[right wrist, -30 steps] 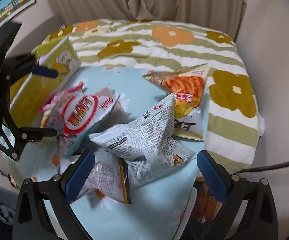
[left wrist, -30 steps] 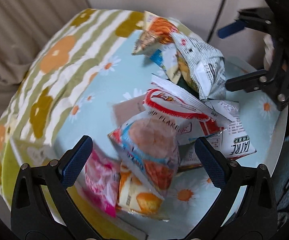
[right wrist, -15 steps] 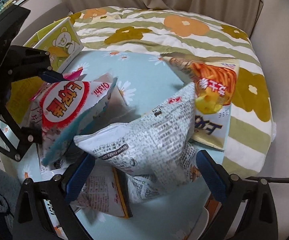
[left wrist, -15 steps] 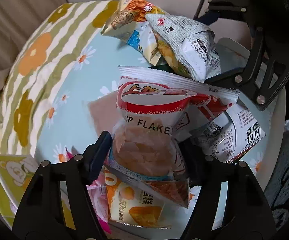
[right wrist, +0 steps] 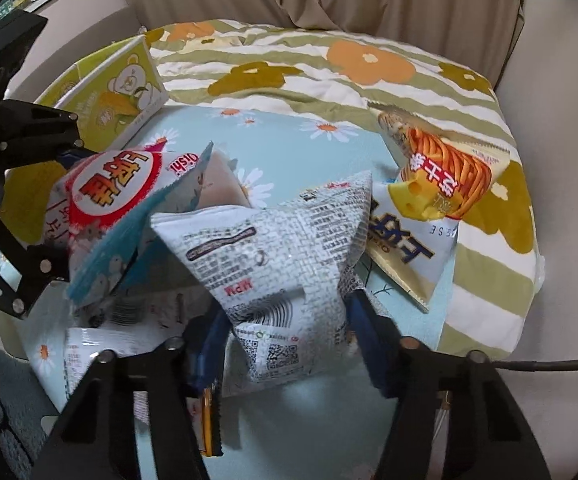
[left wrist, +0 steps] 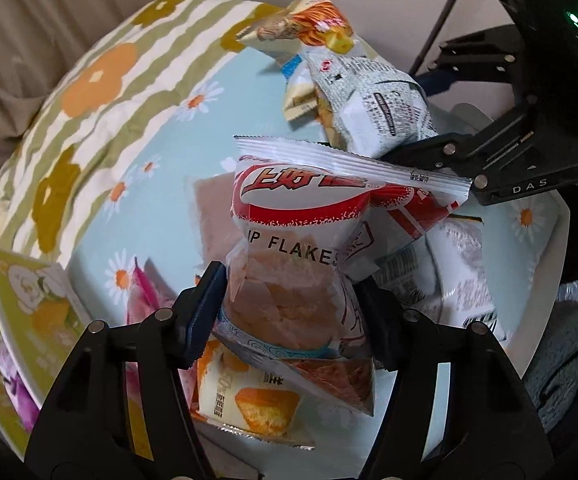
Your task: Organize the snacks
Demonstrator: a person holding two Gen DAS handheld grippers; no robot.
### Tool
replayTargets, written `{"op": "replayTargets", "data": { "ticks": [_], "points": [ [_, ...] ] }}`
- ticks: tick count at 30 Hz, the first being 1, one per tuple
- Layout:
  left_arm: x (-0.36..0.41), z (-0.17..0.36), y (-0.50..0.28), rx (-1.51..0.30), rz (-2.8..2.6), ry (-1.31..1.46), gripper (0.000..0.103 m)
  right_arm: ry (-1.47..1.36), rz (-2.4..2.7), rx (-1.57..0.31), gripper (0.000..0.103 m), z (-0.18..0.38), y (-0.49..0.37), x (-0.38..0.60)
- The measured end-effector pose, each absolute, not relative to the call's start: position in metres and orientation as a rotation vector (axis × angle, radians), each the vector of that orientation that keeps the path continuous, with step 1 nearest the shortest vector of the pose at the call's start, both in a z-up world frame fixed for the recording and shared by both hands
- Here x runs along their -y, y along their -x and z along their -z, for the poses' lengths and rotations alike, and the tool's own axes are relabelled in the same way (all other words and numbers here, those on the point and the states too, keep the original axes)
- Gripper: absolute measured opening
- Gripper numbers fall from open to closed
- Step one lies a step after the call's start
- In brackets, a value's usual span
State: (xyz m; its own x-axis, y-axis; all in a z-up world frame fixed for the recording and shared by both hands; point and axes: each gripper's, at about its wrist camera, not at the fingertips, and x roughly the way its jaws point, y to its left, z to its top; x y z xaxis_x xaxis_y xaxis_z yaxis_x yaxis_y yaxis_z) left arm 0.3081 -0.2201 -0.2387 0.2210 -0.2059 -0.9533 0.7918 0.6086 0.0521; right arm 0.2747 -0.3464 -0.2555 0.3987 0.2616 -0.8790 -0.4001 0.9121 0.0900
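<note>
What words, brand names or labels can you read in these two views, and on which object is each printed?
"P FLAKES": red-and-white prawn flake bag, first letters hidden.
"Oishi": the same bag's corner.
"DAS": right hand-held gripper.
"ESE": cheese stick bag, cut off.
Newsprint-pattern bag, Chinese logos and barcodes: too small or blurred.

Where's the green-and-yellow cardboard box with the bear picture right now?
The green-and-yellow cardboard box with the bear stands at the upper left of the right wrist view, on the pale blue daisy tablecloth, behind the left gripper.
</note>
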Motion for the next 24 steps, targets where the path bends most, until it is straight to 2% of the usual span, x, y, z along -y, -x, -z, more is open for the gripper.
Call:
{"op": "replayTargets", "data": {
  "ticks": [6,17,24],
  "points": [
    [0.213,0.229,-0.303,-1.141,0.705,-0.580,0.060,0.167,-0.423,-1.042,0.040,0.245,-0.268,0.346],
    [0.206,0.196,-0.290,-1.096,0.613,-0.490,0.060,0.157,-0.439,-0.967,0.040,0.212,-0.249,0.348],
    [0.194,0.164,-0.274,-1.050,0.524,-0.382,0.060,0.125,-0.460,-0.887,0.040,0.165,-0.238,0.354]
  ]
}}
